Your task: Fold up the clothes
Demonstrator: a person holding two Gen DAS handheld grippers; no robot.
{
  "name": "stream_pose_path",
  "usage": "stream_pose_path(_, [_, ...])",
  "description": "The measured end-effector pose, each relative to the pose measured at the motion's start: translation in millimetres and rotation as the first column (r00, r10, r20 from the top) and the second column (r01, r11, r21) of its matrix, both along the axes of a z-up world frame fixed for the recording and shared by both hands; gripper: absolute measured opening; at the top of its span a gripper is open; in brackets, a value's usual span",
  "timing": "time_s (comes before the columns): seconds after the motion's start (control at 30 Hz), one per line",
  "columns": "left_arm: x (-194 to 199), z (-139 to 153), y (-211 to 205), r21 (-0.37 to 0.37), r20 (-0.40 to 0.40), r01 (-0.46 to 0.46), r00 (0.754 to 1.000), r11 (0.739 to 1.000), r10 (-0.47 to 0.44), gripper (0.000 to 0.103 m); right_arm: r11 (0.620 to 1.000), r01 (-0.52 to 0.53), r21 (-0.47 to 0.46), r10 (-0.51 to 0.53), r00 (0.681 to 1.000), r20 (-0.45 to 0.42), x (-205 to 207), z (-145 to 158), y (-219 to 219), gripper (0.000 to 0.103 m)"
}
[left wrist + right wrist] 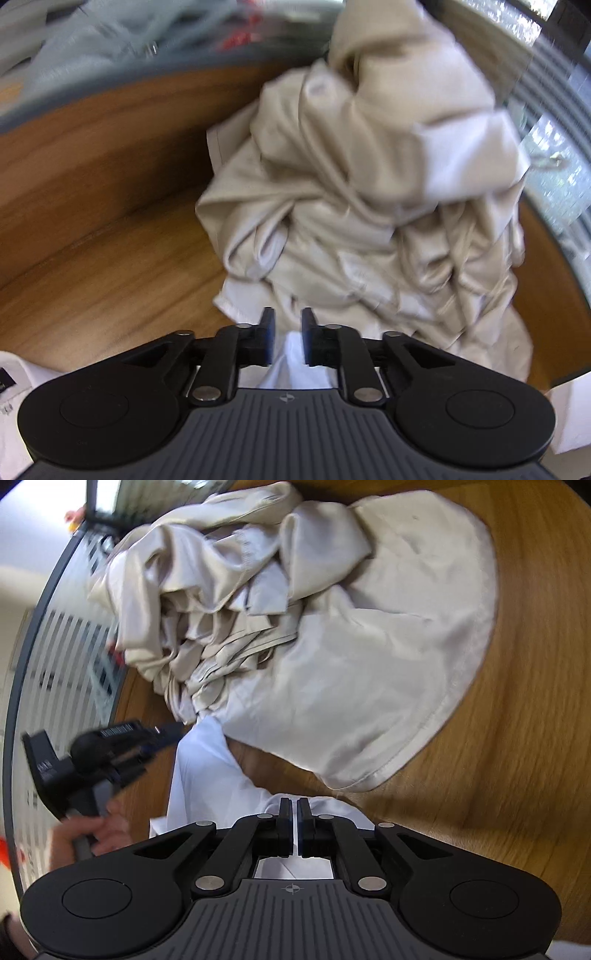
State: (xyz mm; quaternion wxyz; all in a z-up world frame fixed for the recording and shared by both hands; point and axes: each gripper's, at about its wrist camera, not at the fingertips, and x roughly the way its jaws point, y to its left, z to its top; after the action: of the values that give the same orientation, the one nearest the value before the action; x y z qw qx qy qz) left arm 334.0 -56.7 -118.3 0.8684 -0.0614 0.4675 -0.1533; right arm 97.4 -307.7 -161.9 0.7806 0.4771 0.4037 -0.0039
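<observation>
Roughly by size: one wooden table (92,184), two garments on it, two grippers, one hand.

At the table's far edge in the left wrist view lies a blurred heap of grey-green clothes (74,44); how many pieces it holds I cannot tell, and the picture's edge cuts it off.

The beige garment (351,184) is the larger of the two. It lies crumpled in the middle of the table, bunched into deep folds on one side and spread flat to a rounded, stitched hem on the other. What kind of garment it is cannot be made out.

The white garment (199,775) lies at the near edge of the beige one, touching it, smooth and thin, drawn into a strip that runs between the two grippers. Most of it is hidden under the grippers' bodies.

The left gripper (287,332) has its jaws a little apart with white fabric showing in the gap; whether the pads press on it I cannot tell.

The right gripper (294,812) is almost fully closed, pinching a thin fold of the white garment.

The hand (107,830) grips the left gripper's handle, blurred and partly cut off
</observation>
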Motion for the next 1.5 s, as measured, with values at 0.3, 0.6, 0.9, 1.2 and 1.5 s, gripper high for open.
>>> stream_pose_path(0.3, [2, -11, -4, 0.017, -0.107, 0.095, 0.990, 0.995, -0.092, 0.049, 0.998, -0.060, 0.026, 0.059, 0.997, 0.049, 15, 8, 14, 0.032])
stream_pose_path(0.6, [16, -43, -32, 0.045, -0.174, 0.178, 0.970, 0.983, -0.168, 0.021, 0.959, 0.087, 0.269, -0.060, 0.992, -0.108, 27, -30, 5, 0.030])
stream_pose_path(0.9, [22, -27, -15, -0.127, -0.105, -0.020, 0.994, 0.992, 0.007, 0.002, 0.934, 0.189, 0.303, -0.193, 0.981, -0.017, 7, -20, 0, 0.004])
stream_pose_path(1.2, [39, -6, 0, -0.169, -0.058, -0.068, 0.997, 0.983, 0.059, 0.005, 0.982, 0.155, 0.110, -0.148, 0.986, -0.071, 9, -16, 0, 0.006])
stream_pose_path(1.5, [-30, 56, 49, -0.027, 0.037, -0.030, 0.999, 0.999, 0.031, 0.026, 0.949, -0.077, -0.307, 0.088, 0.996, 0.022, 11, 49, 7, 0.021])
